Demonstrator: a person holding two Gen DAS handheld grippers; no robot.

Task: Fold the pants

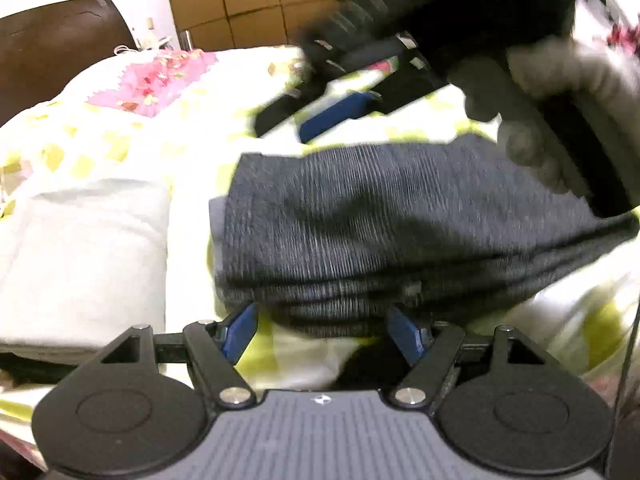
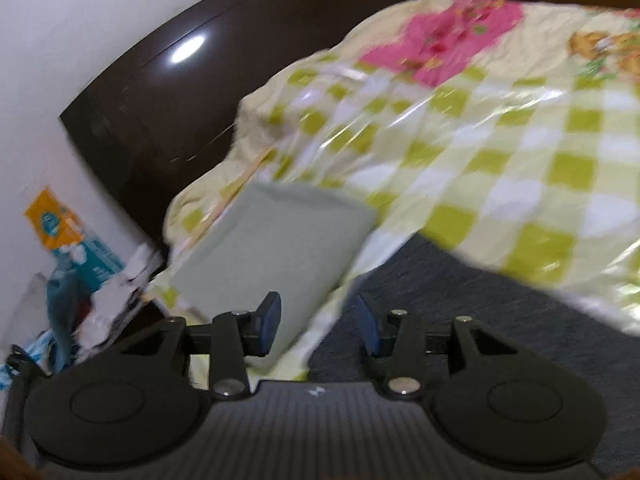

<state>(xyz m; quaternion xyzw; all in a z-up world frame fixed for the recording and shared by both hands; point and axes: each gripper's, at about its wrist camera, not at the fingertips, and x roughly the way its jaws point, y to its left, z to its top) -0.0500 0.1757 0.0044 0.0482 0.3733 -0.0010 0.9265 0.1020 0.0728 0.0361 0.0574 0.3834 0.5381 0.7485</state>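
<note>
Two grippers are hovering with jaws apart, left gripper (image 1: 322, 330) and right gripper (image 2: 318, 326), over folded pants (image 1: 380, 232) lying on a checked bedspread (image 2: 500, 152).

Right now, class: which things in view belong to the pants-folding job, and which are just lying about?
Job:
- dark grey pants, folded in a stack
- left tongs, open
- right tongs, open

Lying about:
- pale green folded cloth
- checked bedspread
- dark headboard
</note>
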